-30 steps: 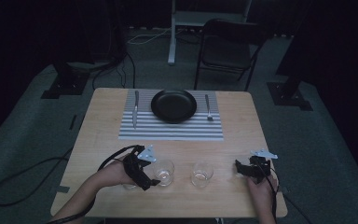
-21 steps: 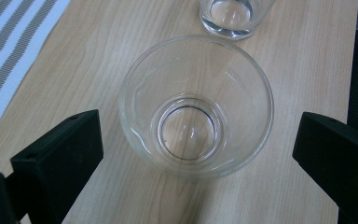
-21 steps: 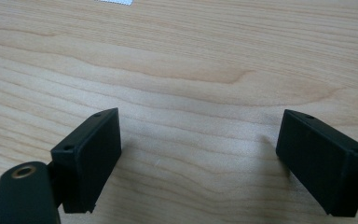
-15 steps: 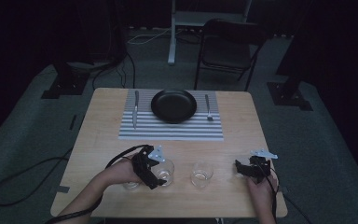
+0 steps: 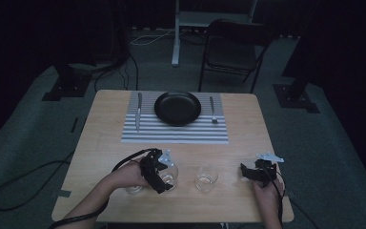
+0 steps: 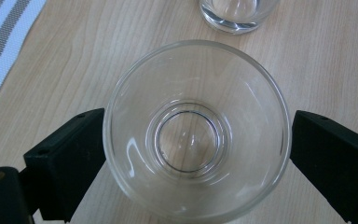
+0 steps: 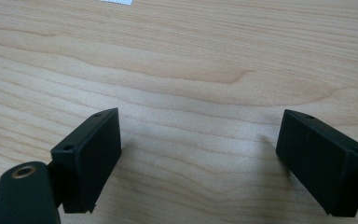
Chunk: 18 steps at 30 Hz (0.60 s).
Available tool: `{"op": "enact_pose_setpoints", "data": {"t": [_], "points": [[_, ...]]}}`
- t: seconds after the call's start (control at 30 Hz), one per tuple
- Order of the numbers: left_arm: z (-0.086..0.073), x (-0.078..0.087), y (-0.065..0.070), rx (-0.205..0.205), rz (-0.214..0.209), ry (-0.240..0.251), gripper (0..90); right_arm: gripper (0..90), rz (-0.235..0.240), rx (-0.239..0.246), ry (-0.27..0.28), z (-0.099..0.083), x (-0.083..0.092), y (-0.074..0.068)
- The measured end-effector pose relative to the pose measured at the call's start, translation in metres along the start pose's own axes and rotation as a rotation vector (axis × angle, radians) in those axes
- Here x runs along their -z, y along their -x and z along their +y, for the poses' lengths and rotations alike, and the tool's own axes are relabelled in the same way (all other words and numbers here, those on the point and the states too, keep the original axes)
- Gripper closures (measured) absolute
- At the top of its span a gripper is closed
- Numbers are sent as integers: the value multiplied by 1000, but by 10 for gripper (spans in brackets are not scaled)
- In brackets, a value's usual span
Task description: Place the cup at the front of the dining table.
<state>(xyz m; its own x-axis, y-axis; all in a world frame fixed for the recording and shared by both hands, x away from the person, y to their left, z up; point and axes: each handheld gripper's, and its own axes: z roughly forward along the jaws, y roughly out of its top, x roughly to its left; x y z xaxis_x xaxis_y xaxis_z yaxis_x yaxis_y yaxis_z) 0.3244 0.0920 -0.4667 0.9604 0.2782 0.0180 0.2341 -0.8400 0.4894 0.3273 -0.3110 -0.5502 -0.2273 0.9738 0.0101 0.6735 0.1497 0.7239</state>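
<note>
We see the clear glass [image 6: 196, 133] upright on the table [image 5: 100, 143], squarely between our left gripper [image 5: 158, 168] jaws, which have just been closing and now touch its rim at nine and three o'clock. A second glass [image 5: 206, 177] stands at three o'clock of it; beyond, our right gripper [image 5: 253, 172] rests spread.

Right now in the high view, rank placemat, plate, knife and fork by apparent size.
1. Placemat
2. Plate
3. Knife
4. Fork
The knife looks longer than the fork; both are thin and dim, so that gap is less certain.
</note>
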Motion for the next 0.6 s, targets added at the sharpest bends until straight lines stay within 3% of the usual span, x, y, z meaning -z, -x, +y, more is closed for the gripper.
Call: {"op": "enact_pose_setpoints", "data": {"t": [0.13, 0.17, 0.27, 0.6], "points": [[2, -3, -1, 21, 21, -17, 66, 135, 0, 0, 0, 0, 0, 0], [2, -4, -1, 23, 24, -21, 123, 134, 0, 0, 0, 0, 0, 0], [3, -6, -1, 27, 18, -26, 175, 135, 0, 0, 0, 0, 0, 0], [2, -6, 0, 50, 32, -11, 179, 135, 0, 0, 0, 0, 0, 0]]}}
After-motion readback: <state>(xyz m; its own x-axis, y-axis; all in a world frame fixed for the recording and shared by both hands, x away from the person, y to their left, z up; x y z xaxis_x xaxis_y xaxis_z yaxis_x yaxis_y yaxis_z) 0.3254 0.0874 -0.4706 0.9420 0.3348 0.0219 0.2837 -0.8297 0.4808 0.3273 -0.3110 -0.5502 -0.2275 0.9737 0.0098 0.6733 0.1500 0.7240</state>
